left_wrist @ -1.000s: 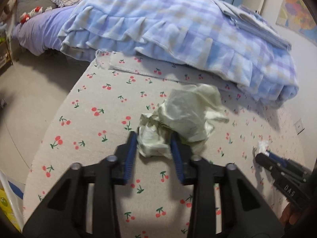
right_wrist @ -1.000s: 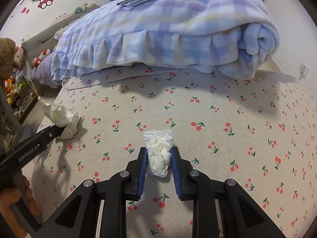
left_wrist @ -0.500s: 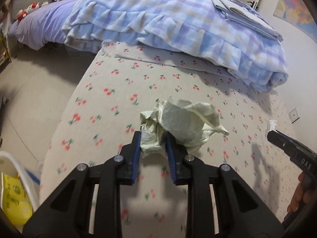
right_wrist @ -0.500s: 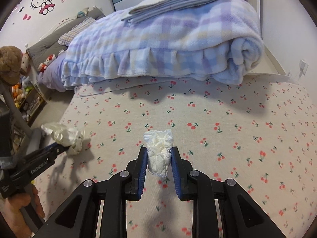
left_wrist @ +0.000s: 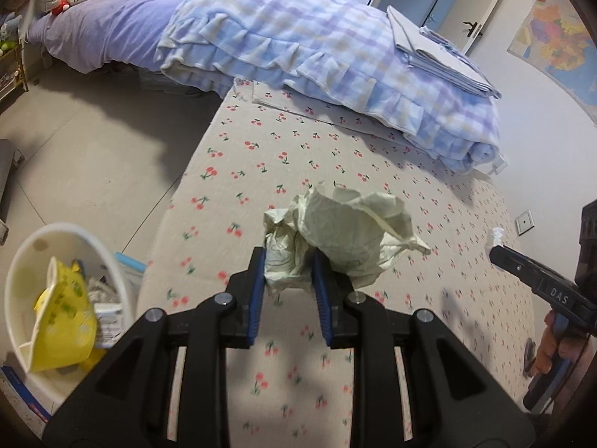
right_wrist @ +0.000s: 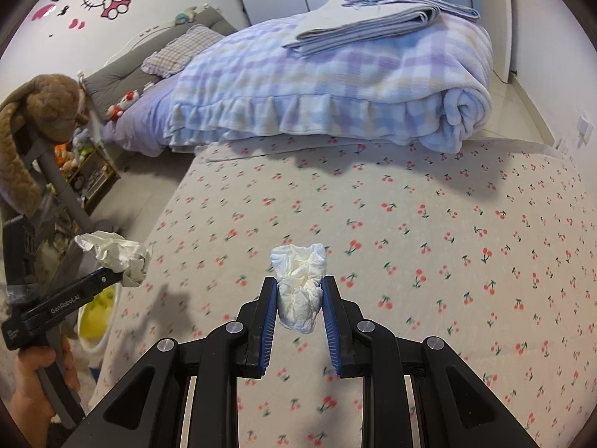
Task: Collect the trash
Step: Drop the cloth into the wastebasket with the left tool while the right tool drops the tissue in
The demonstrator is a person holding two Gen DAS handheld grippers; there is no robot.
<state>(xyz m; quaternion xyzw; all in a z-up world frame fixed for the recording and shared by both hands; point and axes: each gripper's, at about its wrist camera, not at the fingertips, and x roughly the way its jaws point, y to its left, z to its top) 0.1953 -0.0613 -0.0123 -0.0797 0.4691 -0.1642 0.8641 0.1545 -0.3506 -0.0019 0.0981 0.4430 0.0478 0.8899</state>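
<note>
Your left tool is clenched on the crumpled paper, above the bed (bin at lower left). Your right tool grips a white tissue.

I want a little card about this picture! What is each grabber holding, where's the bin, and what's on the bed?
left gripper: shut on crumpled paper, pale yellow-green
right gripper: shut on white tissue wad
trash bin: white, on the floor left of the bed, with a yellow wrapper inside
bed: cherry-print sheet
blanket: blue plaid, folded at the far end
</note>
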